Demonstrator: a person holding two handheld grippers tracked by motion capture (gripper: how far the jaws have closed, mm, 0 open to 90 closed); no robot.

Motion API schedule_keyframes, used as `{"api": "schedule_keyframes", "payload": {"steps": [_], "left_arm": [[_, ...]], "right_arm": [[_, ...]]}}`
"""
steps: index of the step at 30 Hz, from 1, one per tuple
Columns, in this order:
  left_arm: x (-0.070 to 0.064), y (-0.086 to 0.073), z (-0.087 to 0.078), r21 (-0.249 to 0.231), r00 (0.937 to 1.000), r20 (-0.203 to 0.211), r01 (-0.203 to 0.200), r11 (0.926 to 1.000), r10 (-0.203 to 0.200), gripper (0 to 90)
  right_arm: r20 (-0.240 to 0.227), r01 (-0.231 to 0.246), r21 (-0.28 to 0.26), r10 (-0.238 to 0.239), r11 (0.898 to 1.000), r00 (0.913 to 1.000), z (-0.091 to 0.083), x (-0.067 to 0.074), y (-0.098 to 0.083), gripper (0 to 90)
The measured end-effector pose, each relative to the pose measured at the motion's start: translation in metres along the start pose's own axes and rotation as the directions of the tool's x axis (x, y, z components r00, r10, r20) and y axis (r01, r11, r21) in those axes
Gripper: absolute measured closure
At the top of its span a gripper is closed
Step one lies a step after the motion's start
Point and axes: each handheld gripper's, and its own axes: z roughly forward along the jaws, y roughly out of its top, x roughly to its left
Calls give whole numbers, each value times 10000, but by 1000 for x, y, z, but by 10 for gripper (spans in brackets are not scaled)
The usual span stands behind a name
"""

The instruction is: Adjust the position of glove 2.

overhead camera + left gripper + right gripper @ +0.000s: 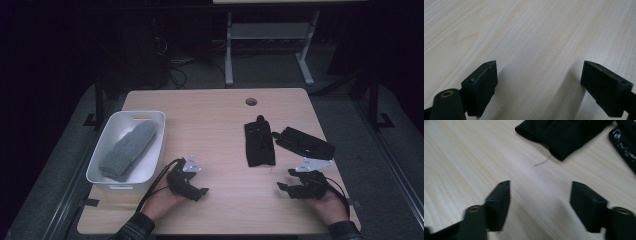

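A black folded cloth piece (pixel 260 145) lies right of the table's middle, and a second black piece (pixel 305 142) with pale print lies just to its right. My right gripper (pixel 286 180) rests low near the front right edge, short of both pieces. In the right gripper view its jaws (pixel 540 183) stand open over bare wood, with the black piece (pixel 564 132) and the printed one (pixel 624 137) ahead. My left gripper (pixel 200 191) sits near the front left. In the left gripper view it (pixel 539 63) is open with nothing but table between its jaws.
A white bin (pixel 150 116) on the left holds a grey knitted piece (pixel 129 149). A round cable hole (pixel 251 101) sits near the table's far edge. A loose pale thread (pixel 542 161) lies by the black cloth. Desk legs and cables stand beyond the table.
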Motion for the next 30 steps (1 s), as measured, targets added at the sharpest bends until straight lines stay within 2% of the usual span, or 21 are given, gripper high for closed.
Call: {"api": "schedule_keyframes", "payload": {"steps": [2, 5, 7, 9, 15, 18, 24, 27, 28, 30], "left_arm": [[1, -2, -1, -77, 10000, 65, -40, 10000, 40, 125], [3, -9, -1, -561, 9997, 155, -191, 9982, 200, 124], [4, -13, -1, -963, 9994, 255, -211, 9951, 237, 124], [6, -16, -1, -1147, 9988, 305, -334, 9928, 372, 124], [8, -17, 0, -1310, 9977, 416, -467, 9903, 526, 124], [8, -17, -1, -1295, 9978, 421, -459, 9905, 517, 124], [8, -18, 0, -1392, 9978, 469, -399, 9895, 468, 124], [9, -17, 0, -1332, 9972, 476, -515, 9897, 583, 124], [9, -17, 0, -1337, 9971, 473, -525, 9896, 593, 124], [9, -17, 0, -1340, 9971, 476, -531, 9896, 600, 124]], "right_arm": [[-24, -140, -74, 140, 9999, 9999, -1, -2, 5, 520], [-181, -403, -129, 401, 9991, 9990, -2, -5, 15, 698], [-238, -441, -148, 437, 9989, 9988, 0, -6, 25, 793], [-211, -386, -169, 382, 9991, 9990, 1, -7, 28, 888], [-220, -503, -281, 497, 9983, 9985, 13, -12, 47, 900], [-164, -382, -208, 378, 9991, 9991, 26, -15, 57, 900], [-270, -367, -153, 363, 9992, 9990, 43, -18, 68, 900], [-398, -400, 74, 403, 9992, 9984, 55, -19, 71, 900], [-426, -245, 195, 253, 9995, 9988, 60, -20, 71, 900], [-431, -227, 444, 246, 9988, 9988, 67, -20, 72, 900]]}}
